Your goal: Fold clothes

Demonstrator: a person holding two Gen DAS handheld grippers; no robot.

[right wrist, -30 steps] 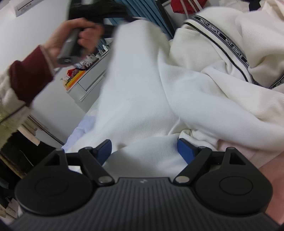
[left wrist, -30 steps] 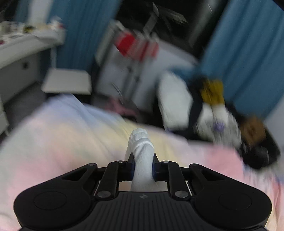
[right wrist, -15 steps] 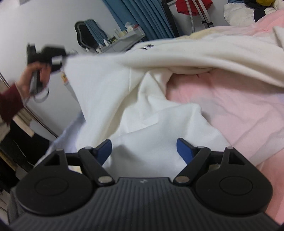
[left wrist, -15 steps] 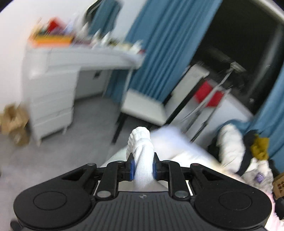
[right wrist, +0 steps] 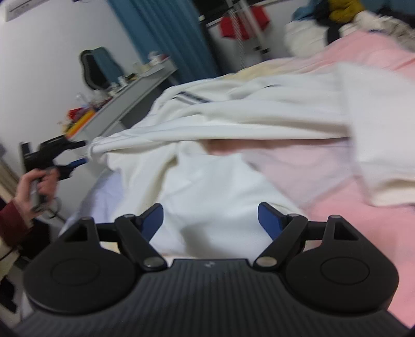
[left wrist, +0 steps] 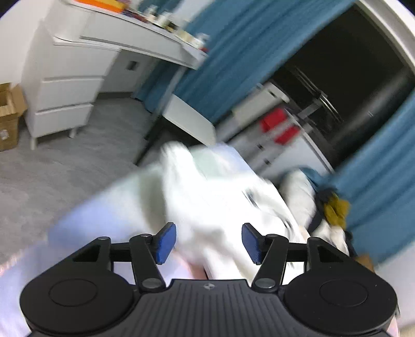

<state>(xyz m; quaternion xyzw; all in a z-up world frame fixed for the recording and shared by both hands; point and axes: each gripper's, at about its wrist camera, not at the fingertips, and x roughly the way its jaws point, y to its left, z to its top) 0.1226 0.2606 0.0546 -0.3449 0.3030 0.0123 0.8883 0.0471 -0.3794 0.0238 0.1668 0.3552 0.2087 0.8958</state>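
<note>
A white garment with a dark striped trim (right wrist: 223,129) lies spread across the pink bed cover (right wrist: 363,223). In the left wrist view it shows blurred (left wrist: 212,191) just ahead of the fingers. My left gripper (left wrist: 207,243) is open and holds nothing; it also shows in the right wrist view (right wrist: 77,153), open, right beside the garment's left edge. My right gripper (right wrist: 211,223) is open and empty, low over the near part of the white cloth.
A white desk with drawers (left wrist: 67,85) stands left, a cardboard box (left wrist: 7,116) on the grey floor. Blue curtains (left wrist: 233,62) hang behind. A pile of clothes (right wrist: 342,23) lies at the bed's far end, by a rack with red cloth (right wrist: 241,20).
My left gripper has opened and let go of the white cloth it was pinching. The garment has dropped and spread flatter on the bed. The right gripper stays open.
</note>
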